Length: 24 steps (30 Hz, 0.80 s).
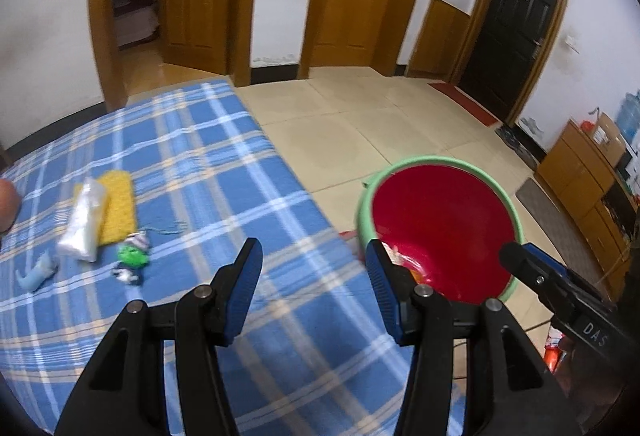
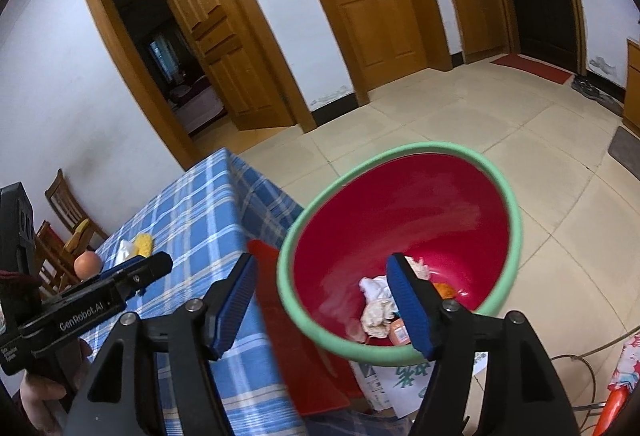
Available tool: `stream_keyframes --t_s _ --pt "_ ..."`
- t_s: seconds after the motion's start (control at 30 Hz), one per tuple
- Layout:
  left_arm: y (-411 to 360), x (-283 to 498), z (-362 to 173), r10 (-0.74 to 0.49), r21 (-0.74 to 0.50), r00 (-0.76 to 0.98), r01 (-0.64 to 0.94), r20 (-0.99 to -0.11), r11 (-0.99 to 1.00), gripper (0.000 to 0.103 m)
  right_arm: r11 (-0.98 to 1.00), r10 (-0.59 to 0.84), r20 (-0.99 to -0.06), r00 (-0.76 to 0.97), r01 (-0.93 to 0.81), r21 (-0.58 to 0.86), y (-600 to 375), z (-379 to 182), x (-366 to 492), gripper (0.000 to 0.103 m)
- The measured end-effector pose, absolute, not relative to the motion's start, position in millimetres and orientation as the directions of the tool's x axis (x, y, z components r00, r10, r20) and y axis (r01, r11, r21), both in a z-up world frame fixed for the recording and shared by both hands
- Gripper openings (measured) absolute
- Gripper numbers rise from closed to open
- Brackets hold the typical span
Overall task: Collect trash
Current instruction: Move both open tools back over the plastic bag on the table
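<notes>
A red bin with a green rim (image 1: 440,212) stands on the floor beside the table's right edge. Crumpled paper and wrappers (image 2: 376,310) lie at its bottom. On the blue plaid tablecloth (image 1: 200,156) lie a clear plastic wrapper (image 1: 82,220), a yellow cloth (image 1: 118,208), a green scrap (image 1: 134,254) and a pale blue scrap (image 1: 38,272). My left gripper (image 1: 313,248) hovers open over the table's near right edge with nothing in it. My right gripper (image 2: 320,260) is open and empty above the bin's near rim (image 2: 292,248).
A red flat sheet (image 2: 276,296) stands between table and bin. A brown round object (image 2: 86,262) sits on the table's far side, with wooden chairs (image 2: 64,204) behind it. Tiled floor (image 1: 360,124) runs to wooden doors; a low cabinet (image 1: 580,172) lines the right wall.
</notes>
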<state>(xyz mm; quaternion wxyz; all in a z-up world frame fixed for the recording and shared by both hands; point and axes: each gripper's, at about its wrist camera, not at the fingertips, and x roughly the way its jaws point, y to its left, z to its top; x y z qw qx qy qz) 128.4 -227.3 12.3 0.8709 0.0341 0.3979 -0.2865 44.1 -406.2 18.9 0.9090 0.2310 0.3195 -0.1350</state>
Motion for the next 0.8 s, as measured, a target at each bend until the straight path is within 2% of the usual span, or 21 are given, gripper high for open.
stream_keyframes --t_s 0.8 --pt "-115.2 194.4 -3.6 -0.265 -0.077 0.634 0.307 -0.726 0.948 0.054 0.892 -0.011 -0.674 0.739 0.311 0.327 -343.9 8.2 97.3 0.077"
